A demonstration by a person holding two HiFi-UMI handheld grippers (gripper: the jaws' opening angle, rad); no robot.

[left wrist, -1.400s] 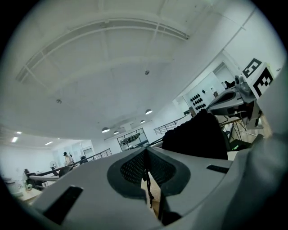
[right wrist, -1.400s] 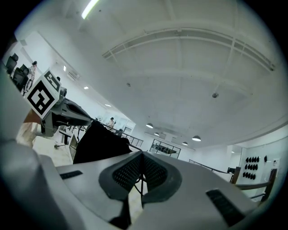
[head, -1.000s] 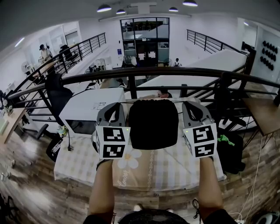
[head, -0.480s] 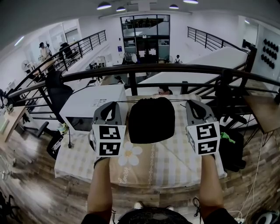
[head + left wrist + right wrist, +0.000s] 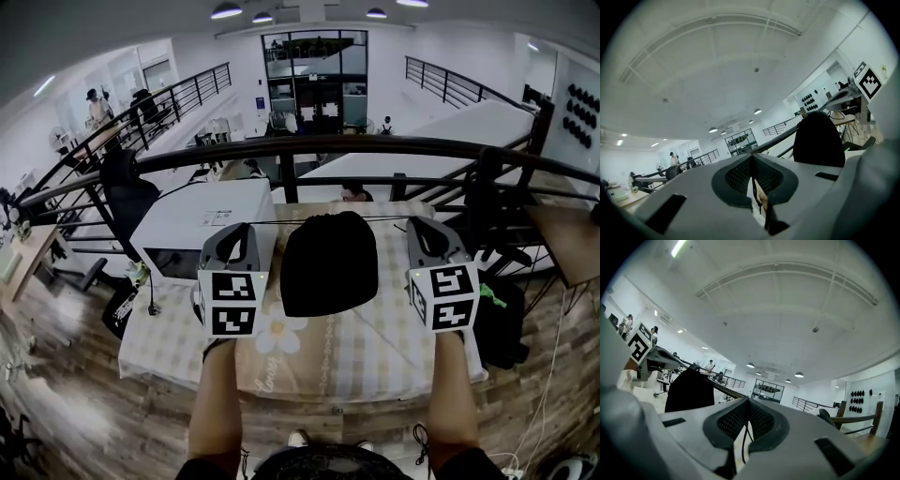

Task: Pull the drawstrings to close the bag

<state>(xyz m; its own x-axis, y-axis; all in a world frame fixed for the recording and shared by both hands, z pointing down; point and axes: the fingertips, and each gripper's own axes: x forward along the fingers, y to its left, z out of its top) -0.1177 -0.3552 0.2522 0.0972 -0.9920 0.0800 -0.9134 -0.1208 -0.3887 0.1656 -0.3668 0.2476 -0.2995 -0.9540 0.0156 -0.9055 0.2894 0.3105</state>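
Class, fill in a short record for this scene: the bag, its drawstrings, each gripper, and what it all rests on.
bag: black, on the table, between the two grippers, top looks puckered
drawstrings: one runs out taut to each side from the bag's top
left gripper: shut on the left drawstring
right gripper: shut on the right drawstring
table: covered with a checked cloth
behind: dark railing

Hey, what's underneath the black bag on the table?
The black bag sits on a checked tablecloth; a flower print shows by its near left corner. The patch directly beneath the bag is covered, so nothing there can be checked.
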